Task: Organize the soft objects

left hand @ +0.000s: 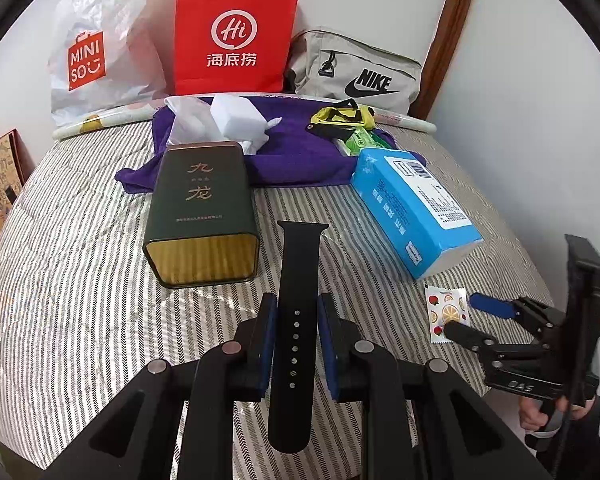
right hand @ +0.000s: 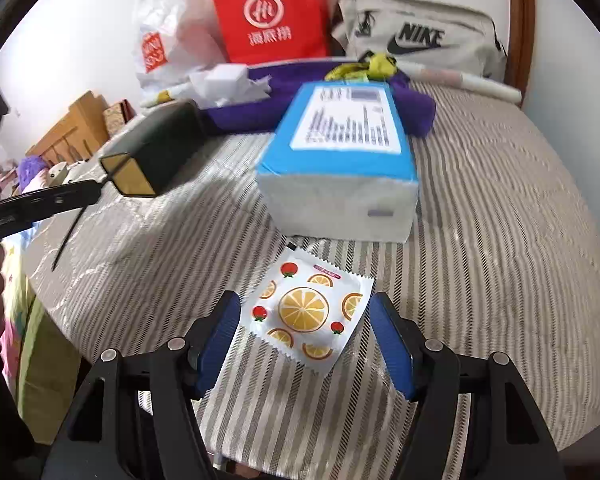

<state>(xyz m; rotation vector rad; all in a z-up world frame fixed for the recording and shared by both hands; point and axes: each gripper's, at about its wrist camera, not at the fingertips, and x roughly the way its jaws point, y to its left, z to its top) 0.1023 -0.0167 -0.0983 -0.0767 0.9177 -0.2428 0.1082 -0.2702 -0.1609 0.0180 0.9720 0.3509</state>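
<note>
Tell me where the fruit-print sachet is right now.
The fruit-print sachet lies flat on the striped bedcover, between the open right gripper fingers, just in front of the blue tissue pack.

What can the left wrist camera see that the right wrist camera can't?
Only the left view shows the left hand-held gripper shut on the black watch strap lengthwise, the gold characters on top of the dark tin, and a green packet.

Only the right view shows a wooden box off the bed's left edge, and the right hand-held gripper open around the fruit sachet.

Both show the blue tissue pack, purple towel, red bag and Nike bag.
</note>
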